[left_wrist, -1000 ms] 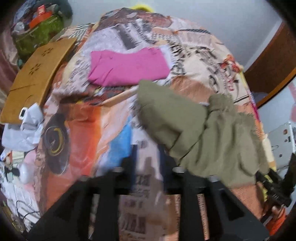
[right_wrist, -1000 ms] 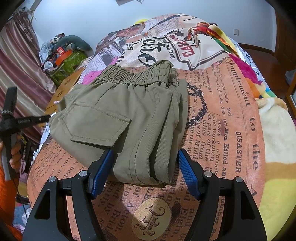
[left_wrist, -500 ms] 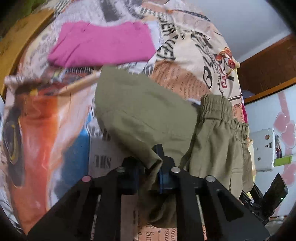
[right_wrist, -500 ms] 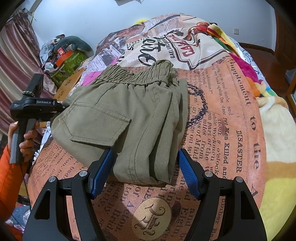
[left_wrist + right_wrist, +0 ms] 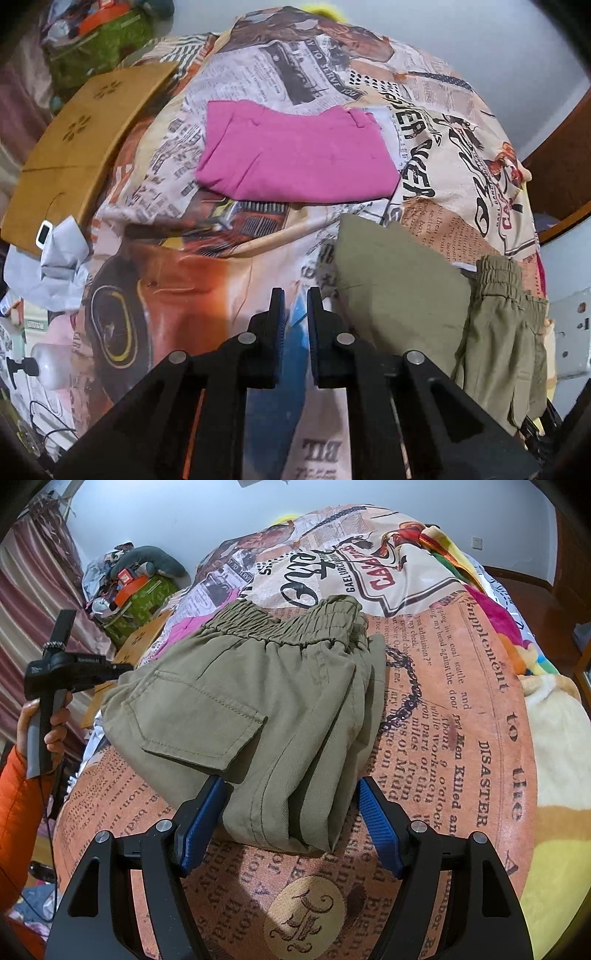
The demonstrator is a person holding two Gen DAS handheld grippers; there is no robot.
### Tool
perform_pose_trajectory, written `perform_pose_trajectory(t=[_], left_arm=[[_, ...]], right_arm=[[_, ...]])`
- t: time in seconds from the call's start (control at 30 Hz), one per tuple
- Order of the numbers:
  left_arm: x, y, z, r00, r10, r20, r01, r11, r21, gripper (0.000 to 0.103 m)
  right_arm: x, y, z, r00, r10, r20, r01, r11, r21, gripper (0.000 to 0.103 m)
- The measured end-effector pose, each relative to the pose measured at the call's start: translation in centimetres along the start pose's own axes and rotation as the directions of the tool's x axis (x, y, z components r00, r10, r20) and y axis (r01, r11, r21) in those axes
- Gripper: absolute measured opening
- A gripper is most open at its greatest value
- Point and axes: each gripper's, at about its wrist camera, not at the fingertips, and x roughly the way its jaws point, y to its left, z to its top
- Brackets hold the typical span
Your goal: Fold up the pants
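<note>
The left tool (image 5: 295,306) has its two blue-faced fingers drawn in to a narrow slit, and nothing sits between them; only the printed bedspread (image 5: 177,266) shows through the gap. The olive pants (image 5: 399,295) lie just to the right of it, not touching the fingers. The right tool (image 5: 291,819) stands wide, its ribbed blue pads on either side of the near folded end of the olive pants (image 5: 258,716); the left pad sits right against the cloth edge, the right pad stands a little clear of it, and no pinch on the fabric shows. The pants rest on the bed as a thick, roughly rectangular bundle of matte woven twill, with stitched seams, a flat patch pocket on top, stacked layers showing at the right edge, and a gathered, ribbed elastic waistband at the far end. Beyond them lies a folded pink garment (image 5: 295,162), smooth and flat with squared corners. The bedspread is a soft cloth printed with newspaper text and car pictures in orange, cream and black. In the right wrist view a hand (image 5: 44,727) in an orange sleeve (image 5: 18,812) grips the grey handle of the left tool (image 5: 74,668) at the left edge of the bed, beside the pants.
</note>
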Motion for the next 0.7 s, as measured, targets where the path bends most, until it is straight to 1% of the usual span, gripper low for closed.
perform_pose_trajectory(t=[0.1,0.13,0.17,0.2,0.23,0.27,0.3,0.37,0.47,0.57,0.6,0.67,0.7], left_arm=[[-0.9,-0.3,-0.6,0.999,-0.032,-0.004,0.032,0.999,0.035,0.012],[-1.2,-0.8,-1.0,0.998,-0.058,-0.015,0.059,0.997,0.058,0.019],[-1.3,-1.2,-1.3,0.996,-0.082,-0.026,0.084,0.994,0.069,0.034],[-1.3,-1.6,-1.8,0.993,-0.111,-0.04,0.114,0.991,0.074,0.045],[-1.2,-2.1,-2.3,0.989,-0.138,-0.051,0.142,0.987,0.073,0.062],[-1.2,-2.5,-2.6,0.987,-0.151,-0.052,0.155,0.985,0.072,0.065],[-1.1,-2.9,-2.7,0.986,-0.157,-0.053,0.161,0.984,0.072,0.065],[-0.4,-3.7,-3.1,0.987,-0.147,-0.067,0.153,0.985,0.08,0.065],[1.4,-3.4,-3.6,0.99,-0.087,-0.108,0.093,0.994,0.058,0.064],[2.4,-1.5,-4.5,0.991,-0.014,-0.13,0.017,1.0,0.024,0.06],[2.4,-0.6,-4.8,0.99,-0.003,-0.138,0.003,1.0,0.005,0.06],[1.8,0.8,-5.3,0.99,-0.026,-0.141,0.023,0.999,-0.027,0.06],[1.0,1.3,-5.3,0.991,-0.042,-0.128,0.037,0.999,-0.039,0.06]], right_arm=[[0.0,0.0,-0.1,1.0,0.004,0.001,-0.004,1.0,0.004,0.071],[0.0,0.0,-0.1,1.0,0.004,0.001,-0.004,1.0,0.005,0.071],[0.0,0.0,-0.1,1.0,0.005,0.001,-0.005,1.0,0.006,0.071],[0.0,0.0,-0.1,1.0,0.004,0.001,-0.004,1.0,0.005,0.071],[0.0,0.0,-0.1,1.0,0.003,0.001,-0.003,1.0,0.005,0.071],[0.0,-0.1,-0.1,1.0,0.003,0.001,-0.003,1.0,0.005,0.071],[0.0,-0.1,0.0,1.0,0.002,0.001,-0.002,1.0,0.005,0.071],[0.0,-0.1,0.0,1.0,0.001,0.001,-0.001,1.0,0.005,0.071],[0.0,-0.1,0.0,1.0,0.0,0.001,0.0,1.0,0.004,0.071],[0.0,-0.1,0.0,1.0,0.002,0.002,-0.002,1.0,0.006,0.071],[0.0,-0.2,0.0,1.0,0.002,0.003,-0.002,1.0,0.007,0.071],[0.0,-0.2,0.0,1.0,0.003,0.003,-0.003,1.0,0.008,0.072],[0.0,-0.1,0.0,1.0,0.004,0.002,-0.004,1.0,0.009,0.072]])
